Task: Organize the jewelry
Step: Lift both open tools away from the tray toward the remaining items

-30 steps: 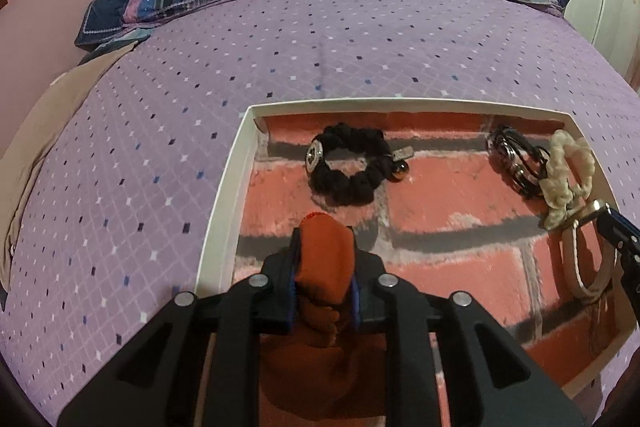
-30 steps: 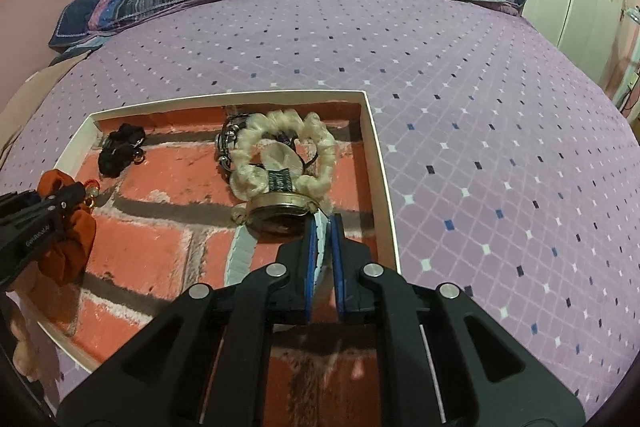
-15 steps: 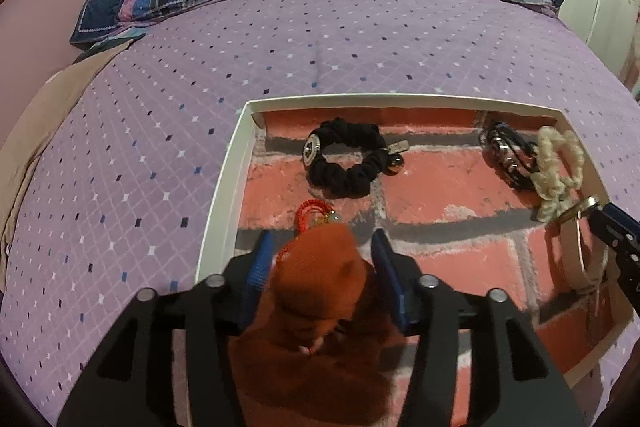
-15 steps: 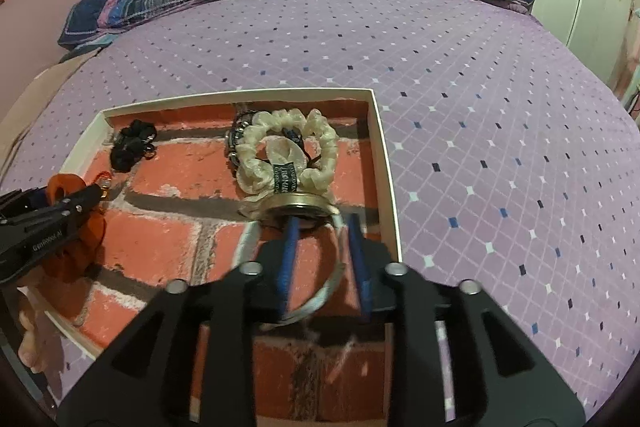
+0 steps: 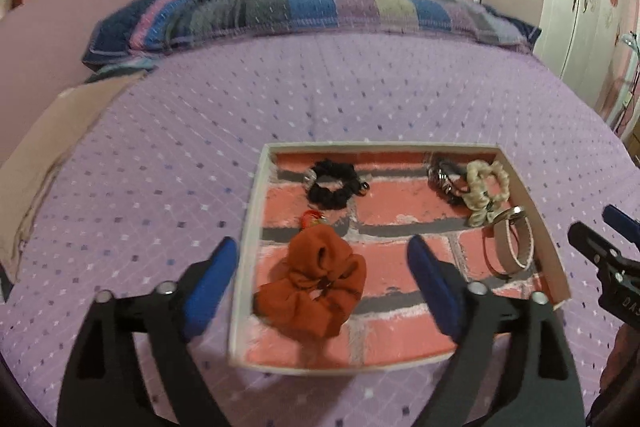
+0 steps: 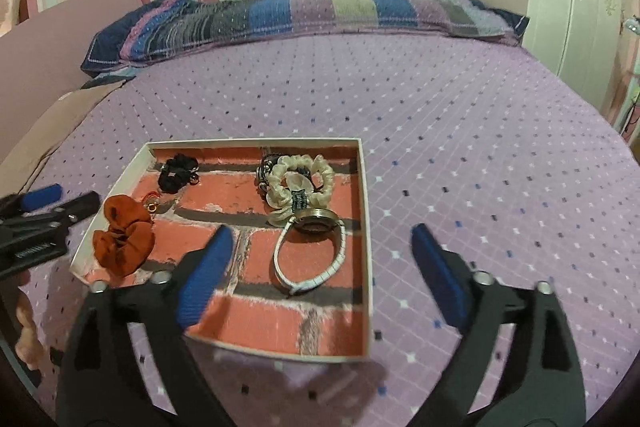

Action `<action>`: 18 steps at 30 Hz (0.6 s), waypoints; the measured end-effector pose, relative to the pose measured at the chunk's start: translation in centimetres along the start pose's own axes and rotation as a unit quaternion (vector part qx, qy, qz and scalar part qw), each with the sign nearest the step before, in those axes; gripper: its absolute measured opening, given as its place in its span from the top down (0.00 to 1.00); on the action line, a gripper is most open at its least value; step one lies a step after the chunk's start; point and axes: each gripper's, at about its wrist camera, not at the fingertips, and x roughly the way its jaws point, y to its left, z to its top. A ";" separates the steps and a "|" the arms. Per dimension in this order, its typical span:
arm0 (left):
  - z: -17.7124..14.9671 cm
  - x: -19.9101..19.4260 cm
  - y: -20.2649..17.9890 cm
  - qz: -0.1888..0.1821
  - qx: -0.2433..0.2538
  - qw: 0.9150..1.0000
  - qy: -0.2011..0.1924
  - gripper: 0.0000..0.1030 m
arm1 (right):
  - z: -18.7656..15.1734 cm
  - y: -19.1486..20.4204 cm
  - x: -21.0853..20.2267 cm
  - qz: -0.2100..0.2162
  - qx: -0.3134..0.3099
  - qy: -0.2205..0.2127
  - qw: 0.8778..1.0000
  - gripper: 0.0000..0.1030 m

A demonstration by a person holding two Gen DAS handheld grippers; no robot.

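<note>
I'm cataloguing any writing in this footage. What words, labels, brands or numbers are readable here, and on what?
"DAS": pale letters on the right gripper body in the left wrist view, cut off, so only partly readable.
Pale lettering on the left gripper body in the right wrist view: too small and blurred to read.
Dark tag on the cream scrunchie: print too small to read.
Watch dial: nothing legible.
</note>
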 end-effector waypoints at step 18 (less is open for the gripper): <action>-10.5 -9.9 2.0 0.037 0.013 0.998 -0.048 0.08 | -10.2 2.1 -9.9 -0.027 -0.035 -0.063 0.997 0.04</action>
